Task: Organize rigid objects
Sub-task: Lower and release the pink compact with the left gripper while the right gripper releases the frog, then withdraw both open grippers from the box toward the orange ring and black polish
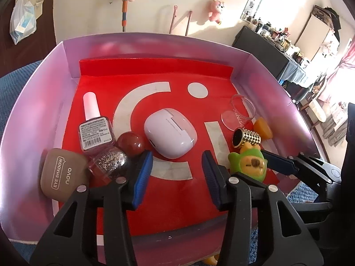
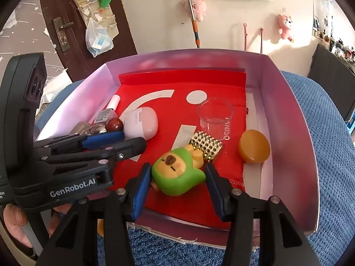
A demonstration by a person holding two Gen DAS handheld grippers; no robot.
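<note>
A pink box (image 1: 66,51) with a red liner (image 1: 155,73) holds the items. Over the liner's front my left gripper (image 1: 177,157) stands open with nothing between its fingers; a white earbud case (image 1: 169,132) lies just beyond it. To its left are a red ball (image 1: 131,143), a glitter ball (image 1: 111,161), a nail polish bottle (image 1: 94,130) and a brown eye shadow case (image 1: 62,175). My right gripper (image 2: 176,168) is open around a green capybara toy (image 2: 177,177) that lies on the liner, its pads close beside the toy's sides.
A clear glass cup (image 2: 215,116), a gold studded ring (image 2: 206,145) and an orange round piece (image 2: 254,146) sit right of the toy. The box rests on blue fabric (image 2: 332,155). My left gripper (image 2: 133,139) reaches in from the left, with a hand (image 2: 15,226) below it.
</note>
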